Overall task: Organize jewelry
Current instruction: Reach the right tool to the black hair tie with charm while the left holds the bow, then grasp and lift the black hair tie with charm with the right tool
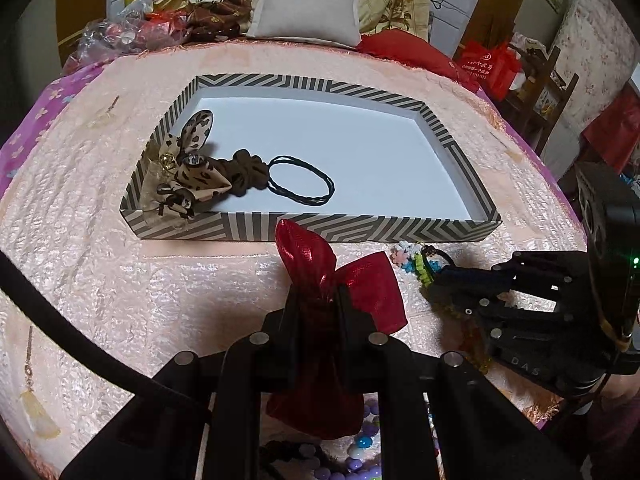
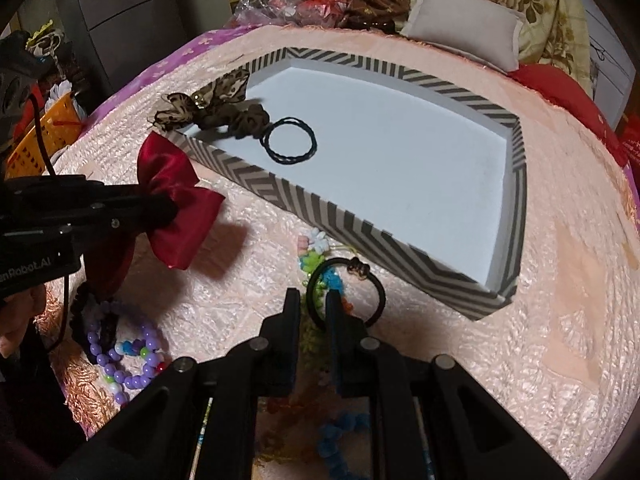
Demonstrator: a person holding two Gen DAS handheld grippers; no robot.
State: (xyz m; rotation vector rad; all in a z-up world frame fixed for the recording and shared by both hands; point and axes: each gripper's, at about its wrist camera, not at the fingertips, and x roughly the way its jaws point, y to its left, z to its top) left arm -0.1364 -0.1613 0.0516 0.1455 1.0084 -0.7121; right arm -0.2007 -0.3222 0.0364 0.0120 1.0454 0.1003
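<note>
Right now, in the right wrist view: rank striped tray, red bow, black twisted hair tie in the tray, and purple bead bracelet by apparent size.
1. striped tray
2. red bow, held in the left gripper
3-4. black twisted hair tie and purple bead bracelet: look alike; the bracelet lies nearer the camera, so unranked.

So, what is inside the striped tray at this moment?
In the striped tray: a leopard-print bow, a brown scrunchie and a black twisted hair tie, grouped at one end. Anything beneath the bow is covered.

Glossy satin red bow (image 1: 340,280), matt cardboard tray (image 1: 360,232).
</note>
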